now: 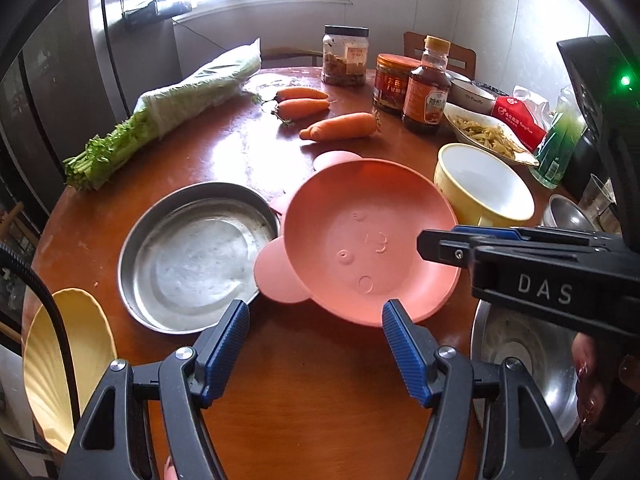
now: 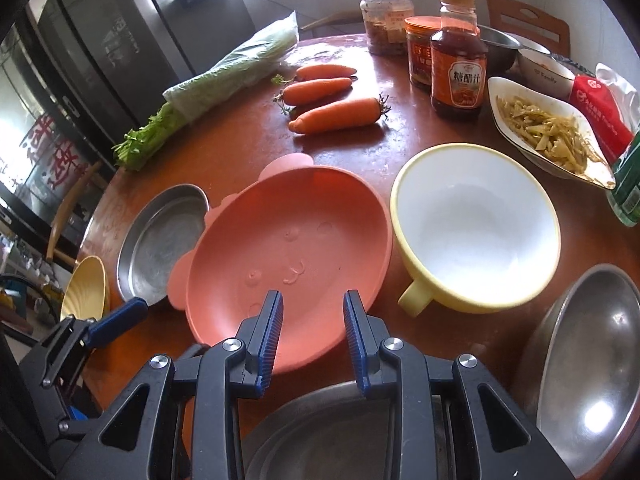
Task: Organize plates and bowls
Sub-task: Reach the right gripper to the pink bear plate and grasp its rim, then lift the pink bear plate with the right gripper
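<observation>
A pink bear-shaped plate (image 1: 368, 240) is tilted, its left ear over the rim of a round steel plate (image 1: 192, 256). My right gripper (image 2: 313, 300) is closed on the pink plate's near rim (image 2: 288, 248); in the left wrist view its fingers (image 1: 440, 246) look nearly together at the plate's right edge. My left gripper (image 1: 316, 314) is open and empty, just in front of the pink plate. A yellow bowl with a white inside (image 2: 476, 228) stands right of the pink plate. A yellow ribbed dish (image 1: 60, 364) sits at the table's left edge.
Steel bowls lie at the near right (image 2: 592, 368) and below my right gripper (image 2: 328, 432). Three carrots (image 2: 336, 116), bagged celery (image 2: 224, 80), jars, a sauce bottle (image 2: 458, 68) and a dish of pickled vegetables (image 2: 548, 128) fill the back of the round wooden table (image 1: 304, 400).
</observation>
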Motion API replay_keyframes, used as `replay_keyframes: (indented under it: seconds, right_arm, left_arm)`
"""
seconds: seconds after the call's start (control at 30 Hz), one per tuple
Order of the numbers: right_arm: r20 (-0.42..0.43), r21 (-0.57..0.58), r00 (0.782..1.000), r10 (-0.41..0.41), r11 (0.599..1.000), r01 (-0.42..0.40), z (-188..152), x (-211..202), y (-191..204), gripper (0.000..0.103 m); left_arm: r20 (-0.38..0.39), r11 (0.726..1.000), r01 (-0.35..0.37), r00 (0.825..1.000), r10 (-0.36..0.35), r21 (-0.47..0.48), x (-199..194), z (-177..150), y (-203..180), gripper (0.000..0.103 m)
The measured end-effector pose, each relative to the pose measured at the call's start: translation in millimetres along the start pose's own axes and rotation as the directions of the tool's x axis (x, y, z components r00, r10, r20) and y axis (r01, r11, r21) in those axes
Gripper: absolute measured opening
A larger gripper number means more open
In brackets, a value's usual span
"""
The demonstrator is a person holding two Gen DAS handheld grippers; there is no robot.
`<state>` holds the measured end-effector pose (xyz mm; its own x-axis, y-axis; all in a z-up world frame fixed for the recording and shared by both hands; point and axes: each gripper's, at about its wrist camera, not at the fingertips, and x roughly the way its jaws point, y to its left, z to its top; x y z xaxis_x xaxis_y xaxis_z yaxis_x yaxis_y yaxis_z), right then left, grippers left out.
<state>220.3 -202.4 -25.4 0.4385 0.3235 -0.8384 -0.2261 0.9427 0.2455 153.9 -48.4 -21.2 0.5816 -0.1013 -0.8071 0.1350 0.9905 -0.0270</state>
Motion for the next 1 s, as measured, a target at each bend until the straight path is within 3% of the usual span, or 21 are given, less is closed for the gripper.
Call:
replay_keyframes:
  seconds: [0.3, 0.53, 0.63, 0.7, 1.0]
  right_arm:
    - [0.013, -0.016, 1.0, 0.002, 1.0, -0.002, 12.8, -3.6, 2.1, 0.032]
    - [0.028, -0.168, 0.999, -0.044, 0.985, 0.048, 53.0, -7.4, 22.2, 0.032]
    - [-0.021, -0.249, 0.999, -0.033, 0.968, 0.026, 69.7, 2.3, 27.5, 0.034]
    - [-0.052, -0.297, 0.999, -0.01, 0.955, -0.006, 77.3, 10.5, 28.4, 0.042]
    - [-0.117, -0.424, 0.98, -0.159, 0.901, 0.095, 95.9, 57.8, 18.2, 0.044]
  left_arm:
    - [-0.024, 0.998, 0.041, 0.999, -0.042, -0.039, 9.8, 0.6, 2.9, 0.065]
    - [-0.04, 0.994, 0.073, 0.996, -0.077, -0.081, 9.5, 1.8, 12.8, 0.057]
    - [-0.044, 0.99, 0.098, 0.994, -0.102, -0.099, 6.1, -0.4, 18.6, 0.057]
    - [-0.05, 0.99, 0.101, 0.993, -0.107, -0.101, 3.1, -1.6, 20.7, 0.057]
    - [-0.068, 0.986, 0.116, 0.99, -0.125, -0.122, 2.4, -5.4, 24.6, 0.057]
